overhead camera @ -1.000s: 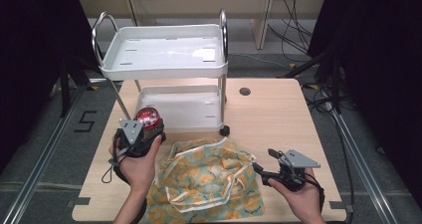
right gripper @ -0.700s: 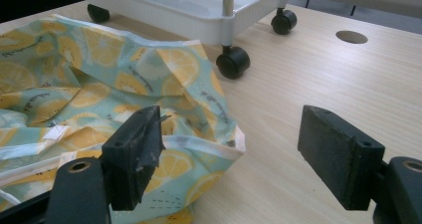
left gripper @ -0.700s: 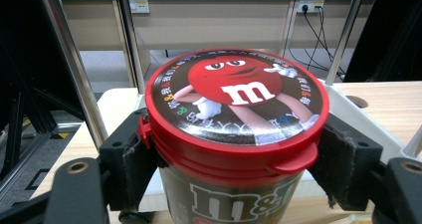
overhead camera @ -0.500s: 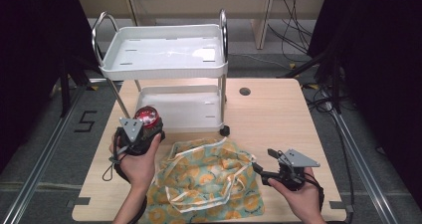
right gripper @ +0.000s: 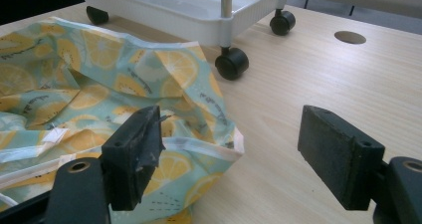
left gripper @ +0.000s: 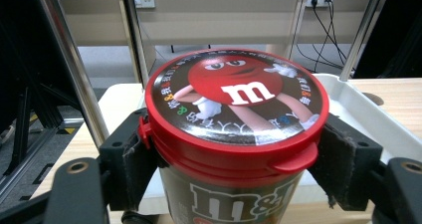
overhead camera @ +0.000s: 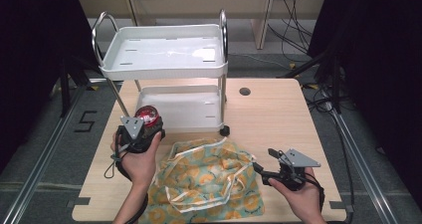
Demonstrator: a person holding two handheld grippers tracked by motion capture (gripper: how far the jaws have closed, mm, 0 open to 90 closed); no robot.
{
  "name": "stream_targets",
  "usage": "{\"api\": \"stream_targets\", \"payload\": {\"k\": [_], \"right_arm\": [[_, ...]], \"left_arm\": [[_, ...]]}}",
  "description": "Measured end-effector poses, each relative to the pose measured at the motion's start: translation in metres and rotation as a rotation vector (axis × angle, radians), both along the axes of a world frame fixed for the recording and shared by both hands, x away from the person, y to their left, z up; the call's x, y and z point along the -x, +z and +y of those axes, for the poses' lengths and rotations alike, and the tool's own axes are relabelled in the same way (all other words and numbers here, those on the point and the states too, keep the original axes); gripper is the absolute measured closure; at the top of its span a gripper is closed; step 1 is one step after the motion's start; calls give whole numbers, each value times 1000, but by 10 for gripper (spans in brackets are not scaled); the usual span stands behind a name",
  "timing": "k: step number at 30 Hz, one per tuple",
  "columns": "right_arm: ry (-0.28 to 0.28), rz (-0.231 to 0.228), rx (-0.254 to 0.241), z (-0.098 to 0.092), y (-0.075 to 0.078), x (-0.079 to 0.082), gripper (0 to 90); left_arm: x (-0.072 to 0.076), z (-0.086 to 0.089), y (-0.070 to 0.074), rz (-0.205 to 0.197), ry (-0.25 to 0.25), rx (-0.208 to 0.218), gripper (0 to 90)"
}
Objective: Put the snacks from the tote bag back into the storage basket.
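High view: the white cart (overhead camera: 164,59) stands at the back of the wooden table (overhead camera: 278,119), two shelves, wheels on the tabletop. The left gripper (overhead camera: 142,129) sits just in front of the cart's lower shelf, at its left front corner, and has the red-lidded candy tub (overhead camera: 148,115) clamped between its jaws. The tub is upright, just beside the shelf edge; whether it touches the shelf, cannot tell. The fruit-print bag (overhead camera: 206,176) lies crumpled on the table in front of the cart, to the right of the left hand. The right gripper (overhead camera: 266,162) is at the bag's right edge, well in front of the cart, jaws spread, nothing between them. A round hole (overhead camera: 244,91) in the table is just right of the cart. Cables (overhead camera: 298,25) lie on the floor behind the cart.

Left gripper view: the tub (left gripper: 238,129) fills the middle, both pads pressed against its sides below the lid. A cart post (left gripper: 69,59) rises left of the tub, and the cart's lower shelf (left gripper: 363,119) runs behind it on the right.

Right gripper view: jaws wide apart and empty. The bag (right gripper: 99,99) lies under and behind the left jaw, bare table under the right one. A cart caster (right gripper: 232,63) stands just beyond the bag, between it and the rest of the cart.
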State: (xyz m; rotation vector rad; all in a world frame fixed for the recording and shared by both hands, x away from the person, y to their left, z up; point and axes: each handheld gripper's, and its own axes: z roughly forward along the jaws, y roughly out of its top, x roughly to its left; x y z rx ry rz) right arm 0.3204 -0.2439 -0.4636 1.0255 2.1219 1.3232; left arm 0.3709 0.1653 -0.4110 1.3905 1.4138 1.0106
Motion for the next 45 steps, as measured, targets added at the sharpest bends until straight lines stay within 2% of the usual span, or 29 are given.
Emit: {"api": "stream_targets", "payload": {"k": [5, 14, 15, 16, 19, 20, 26, 28, 30, 32, 34, 45], "right_arm": [[-3, 10, 0, 0, 0, 1, 265], [-9, -1, 8, -1, 0, 1, 266], [-17, 12, -1, -1, 1, 2, 267], [-10, -17, 7, -2, 0, 0, 266], [-15, 9, 8, -2, 0, 1, 266], [1, 4, 9, -1, 0, 0, 266], [-10, 8, 1, 0, 0, 1, 266], [-7, 3, 0, 0, -1, 0, 266], [-9, 8, -2, 0, 0, 1, 266], [-11, -10, 15, -1, 0, 0, 266], [-5, 12, 0, -1, 0, 1, 266], [-11, 6, 3, -2, 0, 1, 266]], "left_arm": [[-1, 1, 1, -8, 7, -1, 254], [-6, -1, -2, -4, 9, -14, 254], [-7, -1, -3, -6, 9, -8, 254], [-7, -1, -3, -8, 5, -4, 254], [-9, -1, -4, -9, 11, -4, 254], [-10, -1, -4, -7, 12, -6, 254], [-13, 0, -6, -10, 17, -10, 254], [-14, 0, -7, -11, 21, 6, 255], [-15, 1, -7, -9, 25, 4, 255], [-15, 2, -8, -10, 27, 0, 254], [-16, 3, -8, -11, 26, 10, 254], [-21, 2, -11, -15, 29, -12, 255]]}}
